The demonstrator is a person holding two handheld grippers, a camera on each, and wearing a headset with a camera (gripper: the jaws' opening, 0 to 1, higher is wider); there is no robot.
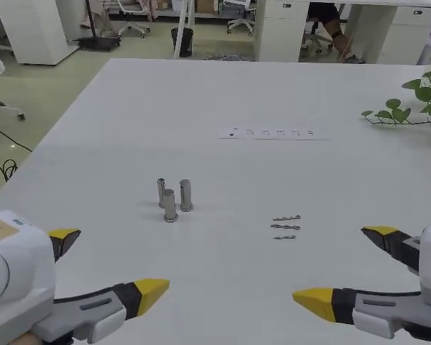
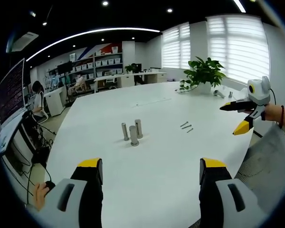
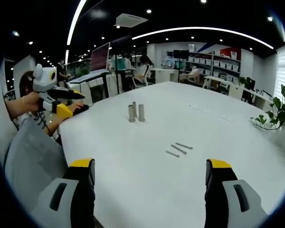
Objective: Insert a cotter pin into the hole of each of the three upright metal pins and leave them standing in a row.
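Observation:
Three upright metal pins stand clustered left of centre on the white table; they also appear as the pins and the pins. Three cotter pins lie side by side to their right, seen too as cotter pins and cotter pins. My left gripper hovers open at the near left edge, well short of the metal pins. At the near right, my right gripper is open and holds nothing. The left gripper and right gripper show wide gaps between yellow tips.
A white power strip lies flat toward the table's far side. A leafy plant reaches in at the far right edge. Office chairs, cabinets and a bin stand on the floor beyond the table.

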